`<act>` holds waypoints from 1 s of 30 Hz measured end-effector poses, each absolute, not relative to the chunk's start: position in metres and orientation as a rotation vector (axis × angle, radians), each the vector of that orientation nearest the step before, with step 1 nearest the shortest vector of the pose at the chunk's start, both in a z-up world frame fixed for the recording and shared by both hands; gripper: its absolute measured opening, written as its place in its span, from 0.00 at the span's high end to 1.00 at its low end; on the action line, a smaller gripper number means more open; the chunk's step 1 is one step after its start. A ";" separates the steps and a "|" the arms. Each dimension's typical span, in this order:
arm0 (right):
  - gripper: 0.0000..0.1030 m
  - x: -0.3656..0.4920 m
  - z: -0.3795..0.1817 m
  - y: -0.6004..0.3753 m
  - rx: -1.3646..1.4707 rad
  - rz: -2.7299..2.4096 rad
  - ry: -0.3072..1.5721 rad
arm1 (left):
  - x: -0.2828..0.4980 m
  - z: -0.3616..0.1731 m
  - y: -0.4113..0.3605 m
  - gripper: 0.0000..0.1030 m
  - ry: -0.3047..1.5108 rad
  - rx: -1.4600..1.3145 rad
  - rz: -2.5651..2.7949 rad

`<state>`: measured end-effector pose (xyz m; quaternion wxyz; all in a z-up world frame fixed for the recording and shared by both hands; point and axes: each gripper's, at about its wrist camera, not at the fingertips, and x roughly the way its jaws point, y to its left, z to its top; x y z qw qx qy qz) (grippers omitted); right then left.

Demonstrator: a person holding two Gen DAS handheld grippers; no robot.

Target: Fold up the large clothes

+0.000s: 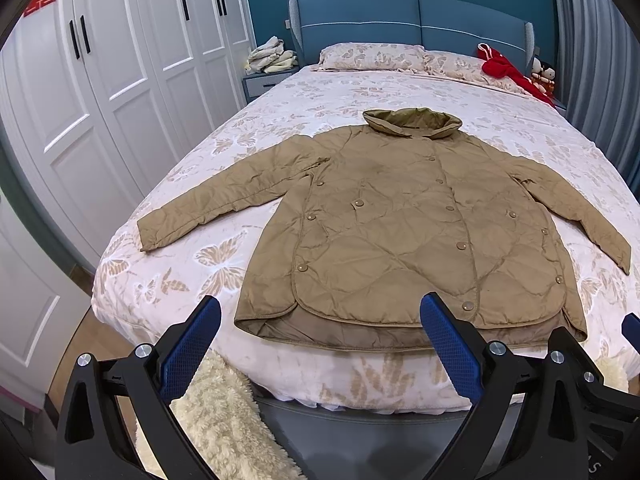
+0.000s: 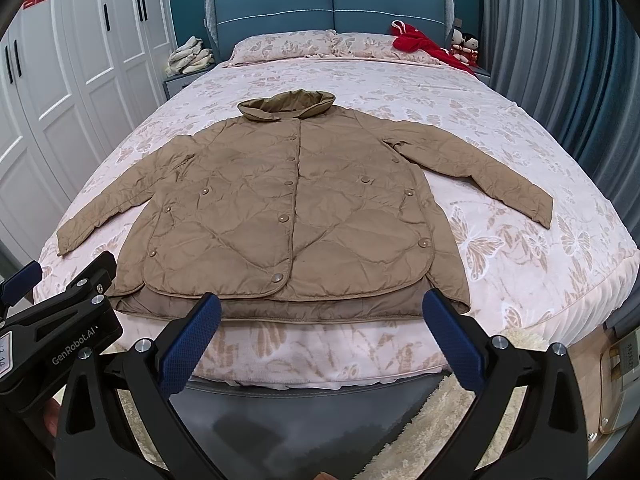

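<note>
— Starting at the fingers: left gripper [image 1: 320, 340] spread wide, blue pads [image 1: 192, 354] parted and holding nothing; right gripper [image 2: 320, 340] likewise wide apart and empty, blue pads [image 2: 452, 344] bare. Both hovering off the foot of the bed [image 2: 520, 128], short of the cloth.

— And beyond the fingertips?

— Just past them, the hem [image 2: 288, 312] of a tan quilted jacket [image 2: 288, 200], lying flat on the floral bedspread, front up, snaps closed, collar [image 2: 286, 110] toward the headboard. Both sleeves spread outward — left sleeve [image 1: 224, 200] toward the wardrobe side, right sleeve [image 2: 480, 172] toward the curtain side. Not yet folded at all, judging by the full spread.

— Best way to begin?

— Probably taking one sleeve first: closing on the cuff, lifting only enough to clear the bedspread, then carrying it across the chest so it lies straight over the buttons. Worth pinching a single layer at the cuff edge, since puffy quilting likely slips from a shallow grip. Worth keeping the other gripper low near the hem to pin the body — otherwise a likely drag of the whole jacket sideways.

— Anything else on the bed?

— A red garment [image 2: 424, 46] near the pillows, well apart from the jacket.
</note>
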<state>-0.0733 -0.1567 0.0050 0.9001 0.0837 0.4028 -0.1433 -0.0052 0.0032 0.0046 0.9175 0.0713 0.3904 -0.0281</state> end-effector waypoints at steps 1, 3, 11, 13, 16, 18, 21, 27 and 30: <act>0.05 -0.073 0.005 -0.157 0.174 -0.296 0.833 | -0.005 0.004 0.003 0.05 0.802 0.147 -0.058; 0.05 -0.073 0.005 -0.157 0.174 -0.296 0.833 | -0.005 0.005 0.004 0.05 0.802 0.146 -0.058; 0.05 -0.073 0.004 -0.157 0.173 -0.296 0.833 | -0.005 0.005 0.004 0.05 0.802 0.149 -0.058; 0.05 -0.073 0.005 -0.156 0.174 -0.296 0.834 | -0.005 0.005 0.005 0.05 0.803 0.147 -0.057; 0.04 -0.073 0.004 -0.157 0.174 -0.296 0.833 | -0.005 0.005 0.004 0.05 0.803 0.148 -0.058; 0.05 -0.072 0.004 -0.157 0.175 -0.295 0.834 | -0.005 0.005 0.005 0.05 0.803 0.147 -0.058; 0.05 -0.072 0.004 -0.157 0.175 -0.295 0.834 | -0.005 0.005 0.004 0.05 0.803 0.148 -0.058; 0.05 -0.073 0.003 -0.158 0.175 -0.296 0.834 | -0.005 0.005 0.003 0.05 0.804 0.149 -0.058; 0.05 -0.072 0.003 -0.156 0.176 -0.295 0.835 | -0.005 0.005 0.003 0.05 0.804 0.149 -0.057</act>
